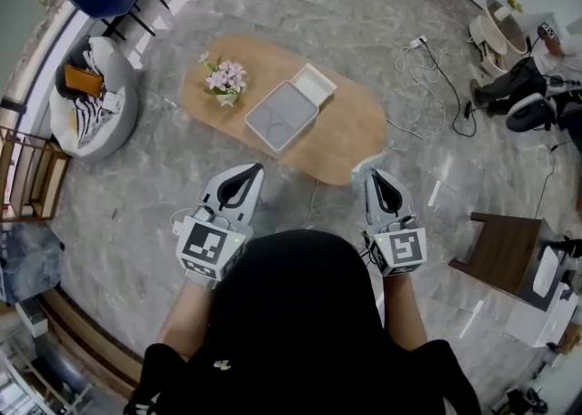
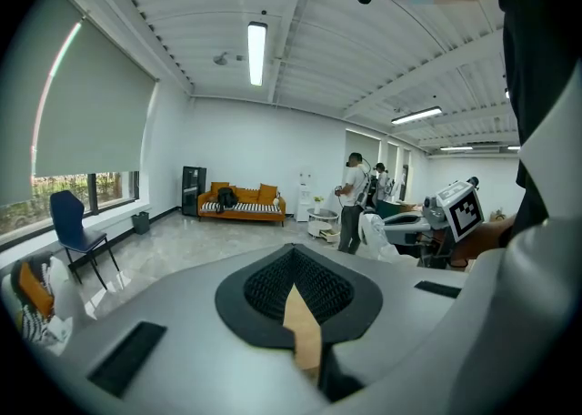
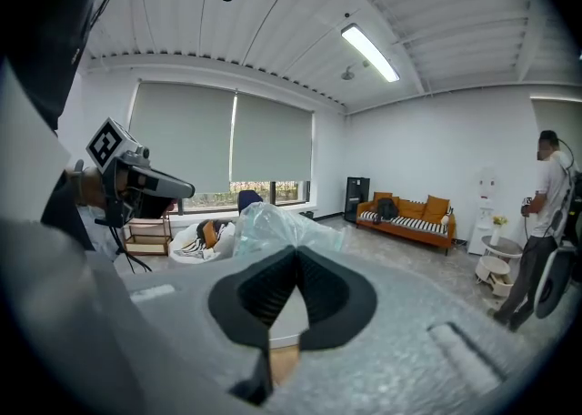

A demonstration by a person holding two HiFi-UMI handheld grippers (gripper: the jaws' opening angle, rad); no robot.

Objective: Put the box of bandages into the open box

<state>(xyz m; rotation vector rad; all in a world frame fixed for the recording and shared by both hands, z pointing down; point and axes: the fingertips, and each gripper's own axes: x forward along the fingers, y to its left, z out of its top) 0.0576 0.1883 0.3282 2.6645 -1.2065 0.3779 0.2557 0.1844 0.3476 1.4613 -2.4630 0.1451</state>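
Checking left gripper: we find fingers pressed together, nothing between
Right gripper: fingers pinching clear plastic bag
Box of bandages: we cannot tell where
Open box: on wooden table, 12 o'clock of both grippers

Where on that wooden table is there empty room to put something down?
The biggest bare patch is the table's right end, past the grey box and the white box. A smaller one lies along the near edge, between the flowers and the grey box. The middle is crowded.
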